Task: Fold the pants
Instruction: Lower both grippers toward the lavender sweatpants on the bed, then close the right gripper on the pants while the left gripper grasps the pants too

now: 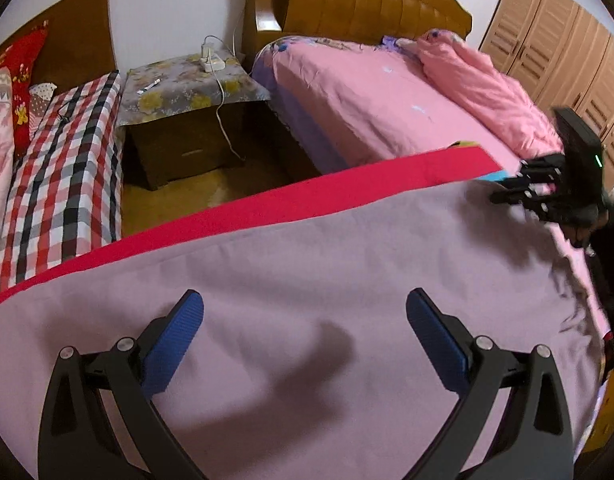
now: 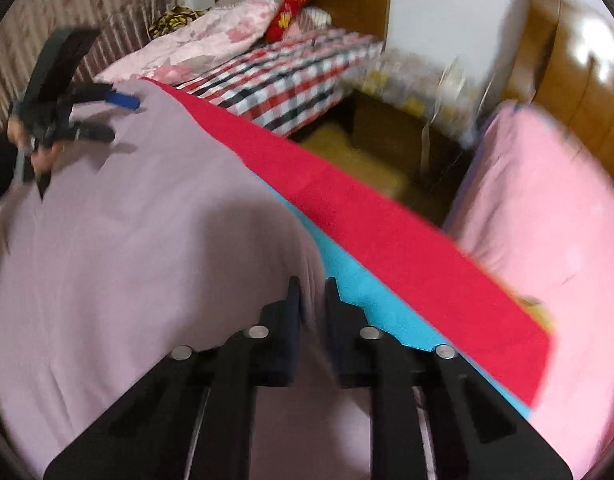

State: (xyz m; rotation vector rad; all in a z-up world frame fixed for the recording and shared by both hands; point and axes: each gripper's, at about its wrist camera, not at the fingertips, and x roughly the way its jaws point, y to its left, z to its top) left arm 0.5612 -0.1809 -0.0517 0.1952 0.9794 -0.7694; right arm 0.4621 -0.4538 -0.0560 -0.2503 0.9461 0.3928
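Pants (image 1: 307, 280) beneath left hand-held gripper (image 1: 305, 306)

Walls: white.
Floor (image 1: 211, 196): yellowish.
Beds: pink bed (image 1: 371, 96), wooden headboard (image 1: 359, 0); checked bed (image 1: 63, 168).
Between: nightstand (image 1: 187, 92), floral cover.
Right: louvred wardrobe (image 1: 563, 52).

A home bedroom: two beds with wooden headboards (image 1: 359, 0), a nightstand (image 1: 183, 128), a louvered wardrobe (image 1: 559, 52).

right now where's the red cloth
In both views the red cloth runs as a strip along the far edge of the lilac pants, between them and the floor gap before the pink bed.
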